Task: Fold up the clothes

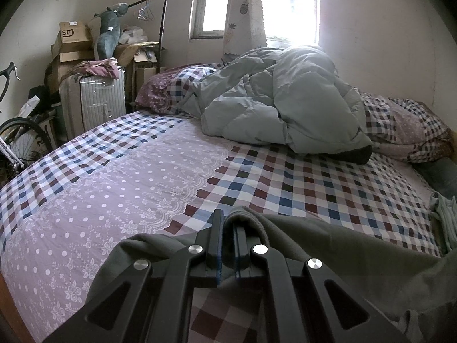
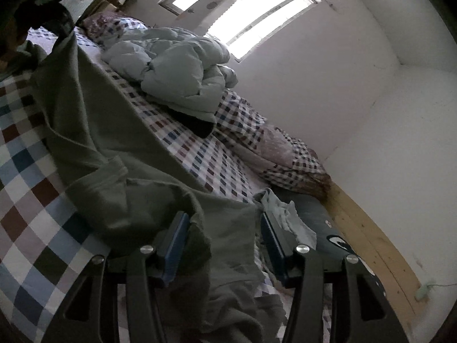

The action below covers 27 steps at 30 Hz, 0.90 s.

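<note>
Grey-green garment (image 1: 328, 245) hides the left gripper (image 1: 227, 223) jaws' tips.

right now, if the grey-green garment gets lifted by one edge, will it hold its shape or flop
Likely floppy: the grey-green garment drapes in soft folds over the bed. It probably sags from the left gripper, which pinches only an edge. Its fleecy-looking surface seems unlikely to slip.
</note>
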Available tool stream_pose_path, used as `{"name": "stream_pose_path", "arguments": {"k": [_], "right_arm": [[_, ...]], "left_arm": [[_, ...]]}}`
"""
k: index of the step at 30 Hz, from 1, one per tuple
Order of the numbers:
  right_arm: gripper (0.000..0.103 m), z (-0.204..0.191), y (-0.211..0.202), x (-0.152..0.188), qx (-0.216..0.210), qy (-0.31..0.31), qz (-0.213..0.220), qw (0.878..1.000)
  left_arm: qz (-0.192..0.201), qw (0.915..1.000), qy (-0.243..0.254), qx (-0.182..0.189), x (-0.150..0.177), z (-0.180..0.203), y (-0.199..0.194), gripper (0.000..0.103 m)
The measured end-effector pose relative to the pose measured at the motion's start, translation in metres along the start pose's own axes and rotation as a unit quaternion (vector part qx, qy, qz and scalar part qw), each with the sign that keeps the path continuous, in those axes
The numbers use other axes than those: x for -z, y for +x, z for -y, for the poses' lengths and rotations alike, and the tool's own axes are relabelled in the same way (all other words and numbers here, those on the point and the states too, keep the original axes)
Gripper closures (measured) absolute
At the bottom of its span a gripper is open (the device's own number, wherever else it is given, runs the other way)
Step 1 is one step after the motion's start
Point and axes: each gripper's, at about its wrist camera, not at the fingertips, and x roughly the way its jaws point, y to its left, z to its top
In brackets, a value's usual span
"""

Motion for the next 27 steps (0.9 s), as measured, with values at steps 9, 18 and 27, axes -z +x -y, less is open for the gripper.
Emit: {"name": "stream_pose_path", "arguments": {"k": [9, 18, 27], "right_arm": [[0.053, -0.012, 0.012, -0.001, -0.040, -0.025, -0.030, 0.998], [0.083, -0.018, 0.013, -0.004, -0.047, -0.028, -0.045, 0.997], [0.097, -0.015, 0.015, -0.003, -0.053, -0.022, -0.061, 0.996]], "left_arm": [[0.002, 1.0000, 0.001, 0.005, 0.001, 0.002, -0.002, 0.098], [0.001, 0.9999, 0.000, 0.012, 0.001, -0.002, -0.004, 0.098], [0.001, 0.9997, 0.000, 0.024, 0.001, -0.005, -0.008, 0.098]]}}
